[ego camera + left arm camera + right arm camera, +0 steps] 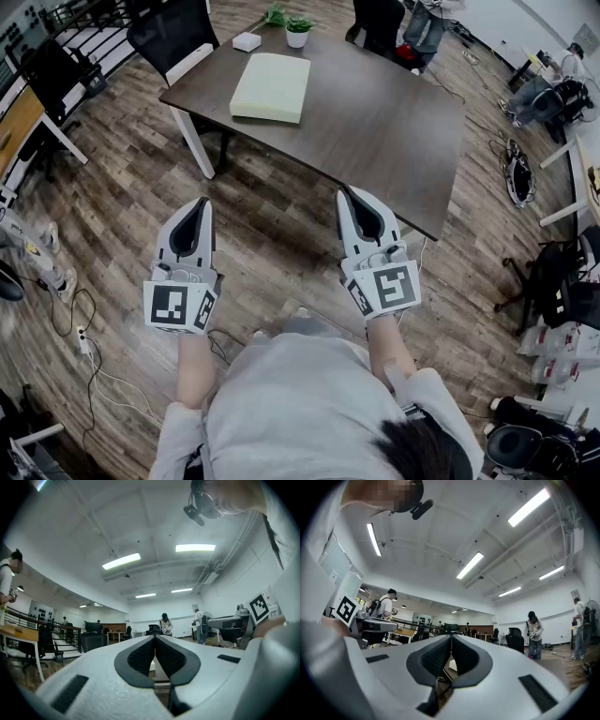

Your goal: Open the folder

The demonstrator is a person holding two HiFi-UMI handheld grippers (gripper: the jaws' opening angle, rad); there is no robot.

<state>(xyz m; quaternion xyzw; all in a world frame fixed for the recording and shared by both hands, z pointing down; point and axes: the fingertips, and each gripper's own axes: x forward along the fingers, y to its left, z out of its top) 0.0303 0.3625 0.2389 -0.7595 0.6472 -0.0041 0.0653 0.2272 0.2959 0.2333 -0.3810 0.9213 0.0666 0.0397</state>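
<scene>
Wood-plank flooring surrounds a dark brown table in an open office space. The folder, pale yellow-green and closed, lies flat on the far left part of the table top. A small white box sits just beyond the folder, near the far edge, with a potted plant to its right. A black chair stands at the table's far left corner. Loose cables lie on the floor at the lower left.

Left gripper: held over the floor, short of the table and well apart from the folder. Its own view shows the left gripper with both jaws pressed together at the tips and nothing between them.

Right gripper: held beside the left, its tip at the near edge of the table in the head view, also well apart from the folder. Its own view shows the right gripper with jaws closed tip to tip, holding nothing.

Both gripper views look level across the room, where a standing person is visible in the background under ceiling strip lights.
</scene>
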